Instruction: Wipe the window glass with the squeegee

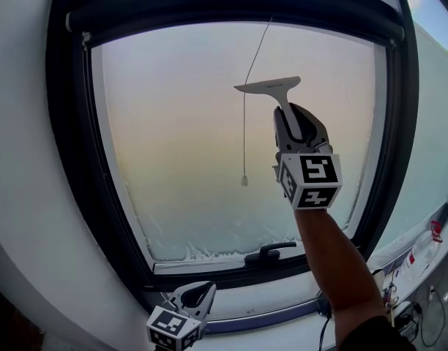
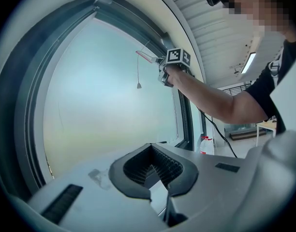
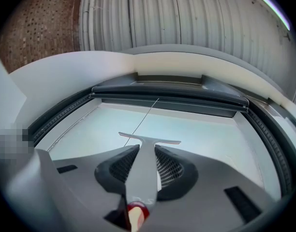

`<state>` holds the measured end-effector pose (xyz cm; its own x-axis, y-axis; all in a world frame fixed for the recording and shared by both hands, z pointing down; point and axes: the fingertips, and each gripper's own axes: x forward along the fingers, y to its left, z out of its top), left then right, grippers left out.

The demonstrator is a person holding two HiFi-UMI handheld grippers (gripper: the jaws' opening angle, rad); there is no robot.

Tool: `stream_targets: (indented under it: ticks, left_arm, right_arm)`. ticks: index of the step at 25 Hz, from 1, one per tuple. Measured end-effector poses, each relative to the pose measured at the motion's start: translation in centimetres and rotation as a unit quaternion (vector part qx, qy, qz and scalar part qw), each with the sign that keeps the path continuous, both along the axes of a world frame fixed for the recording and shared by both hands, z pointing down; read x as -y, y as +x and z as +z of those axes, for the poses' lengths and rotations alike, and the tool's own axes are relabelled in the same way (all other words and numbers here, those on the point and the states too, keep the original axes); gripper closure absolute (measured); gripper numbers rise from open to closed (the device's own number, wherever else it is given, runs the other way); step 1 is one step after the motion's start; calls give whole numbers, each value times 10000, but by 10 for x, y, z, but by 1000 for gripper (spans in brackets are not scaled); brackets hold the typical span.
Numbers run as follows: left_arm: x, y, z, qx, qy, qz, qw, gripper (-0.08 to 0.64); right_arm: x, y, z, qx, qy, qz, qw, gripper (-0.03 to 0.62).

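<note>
Two tools: your right tool (image 1: 293, 119) pinches the squeegee (image 1: 271, 86), blade high at the window glass (image 1: 180, 152); your left tool (image 1: 198, 295) rests pressed together, empty; next, likely a steady downward stroke.

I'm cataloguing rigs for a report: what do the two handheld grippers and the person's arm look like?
The left gripper and right gripper are light grey shells with dark, ribbed V-shaped jaw pads. Each carries a white cube bearing black square markers. The person wears a black short sleeve.
</note>
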<state>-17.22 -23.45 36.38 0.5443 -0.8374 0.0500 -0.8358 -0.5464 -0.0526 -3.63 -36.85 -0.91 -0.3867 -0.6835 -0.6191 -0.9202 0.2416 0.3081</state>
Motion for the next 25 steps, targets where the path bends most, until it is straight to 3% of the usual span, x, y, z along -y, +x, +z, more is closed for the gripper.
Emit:
stream_targets:
  ticks: [12,25]
  left_arm:
    - [0,7,30,-241,-277,350,9987,559]
    - [4,16,40,-364,-407,454,9975,558]
  right_arm:
    - [3,0,85,-258,-739,-34,9969,508]
    - [-3,1,180,-483,-1419,-126,9886,508]
